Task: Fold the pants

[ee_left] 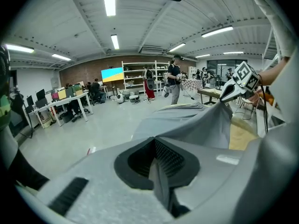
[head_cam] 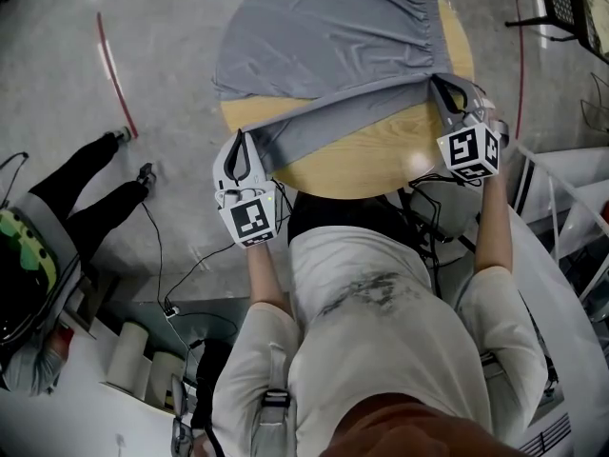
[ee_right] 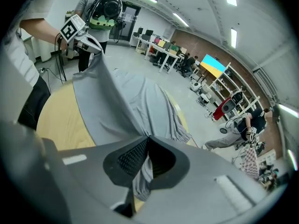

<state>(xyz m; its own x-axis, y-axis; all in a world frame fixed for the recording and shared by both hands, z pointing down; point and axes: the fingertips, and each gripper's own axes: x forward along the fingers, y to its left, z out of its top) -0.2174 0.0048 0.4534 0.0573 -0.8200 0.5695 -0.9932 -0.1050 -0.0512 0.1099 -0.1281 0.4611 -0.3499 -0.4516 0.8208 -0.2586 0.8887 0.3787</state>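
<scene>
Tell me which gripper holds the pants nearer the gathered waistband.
The right gripper, right beside the waistband; the left gripper clamps the pants at the opposite end.

**Grey pants, near edge clamped at both ends**

The pants (head_cam: 324, 46) are plain, thin grey cloth, with a gathered elastic waistband beyond the right gripper (head_cam: 442, 89). Their near edge is turned over into a taut band that runs from the left gripper (head_cam: 244, 150) to the right one. Each gripper's jaws pinch a fold of cloth. The rest lies spread flat beyond both.
</scene>
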